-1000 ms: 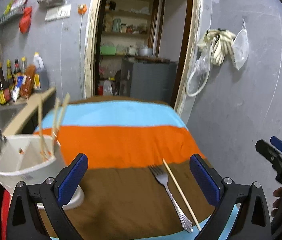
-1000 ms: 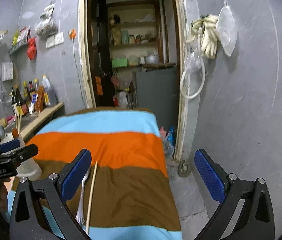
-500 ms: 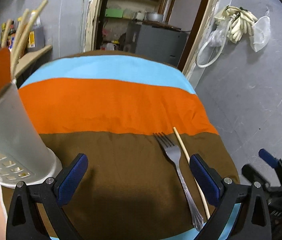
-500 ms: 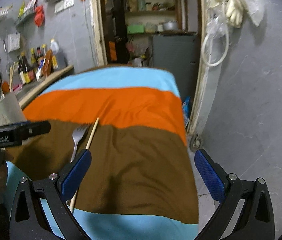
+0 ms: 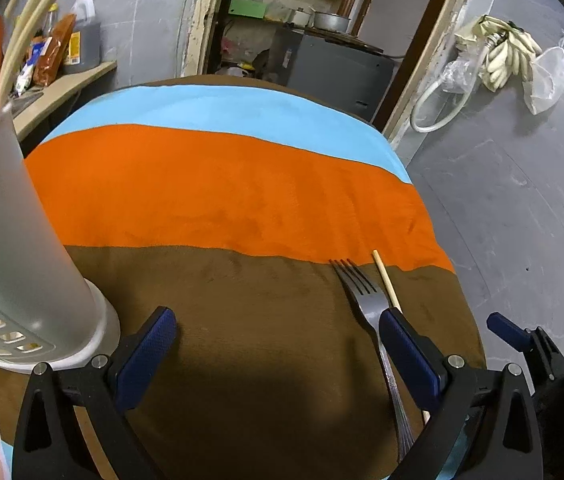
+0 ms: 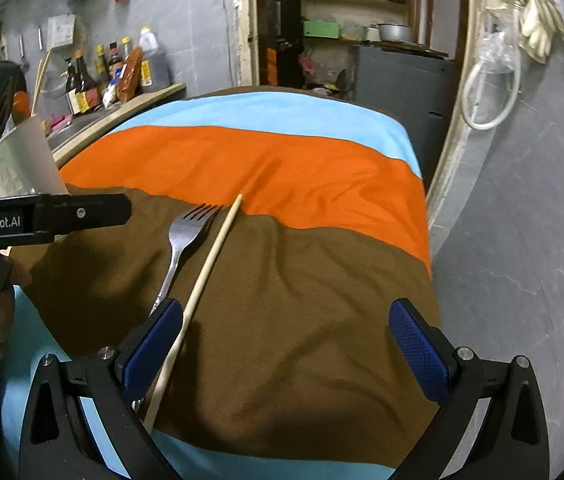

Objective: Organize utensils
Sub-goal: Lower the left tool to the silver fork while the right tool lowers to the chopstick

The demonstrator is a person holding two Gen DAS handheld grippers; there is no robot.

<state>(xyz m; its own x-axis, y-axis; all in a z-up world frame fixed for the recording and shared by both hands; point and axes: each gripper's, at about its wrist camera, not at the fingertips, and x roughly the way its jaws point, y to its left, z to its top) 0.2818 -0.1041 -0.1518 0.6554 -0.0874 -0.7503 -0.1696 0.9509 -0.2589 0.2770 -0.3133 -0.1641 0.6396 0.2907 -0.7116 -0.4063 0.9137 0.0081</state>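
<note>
A metal fork [image 5: 365, 296] and a single wooden chopstick [image 5: 386, 282] lie side by side on the brown stripe of a striped cloth [image 5: 222, 184]. They also show in the right wrist view, fork [image 6: 184, 240] and chopstick [image 6: 210, 260]. A white utensil holder [image 5: 14, 248] with chopsticks stands at the left. My left gripper [image 5: 278, 344] is open and empty, low over the brown stripe, its right finger beside the fork. My right gripper [image 6: 285, 344] is open and empty, its left finger next to the chopstick's near end.
A counter with sauce bottles [image 6: 102, 76] runs along the left wall. An open doorway with shelves [image 5: 301, 8] lies beyond the table. A hose and gloves [image 5: 493, 60] hang on the grey wall to the right. The floor drops off right of the cloth.
Both grippers have lowered and moved forward toward the cloth. The fork and chopstick now lie closer to the fingers. The holder looms larger at the left of the left wrist view.
</note>
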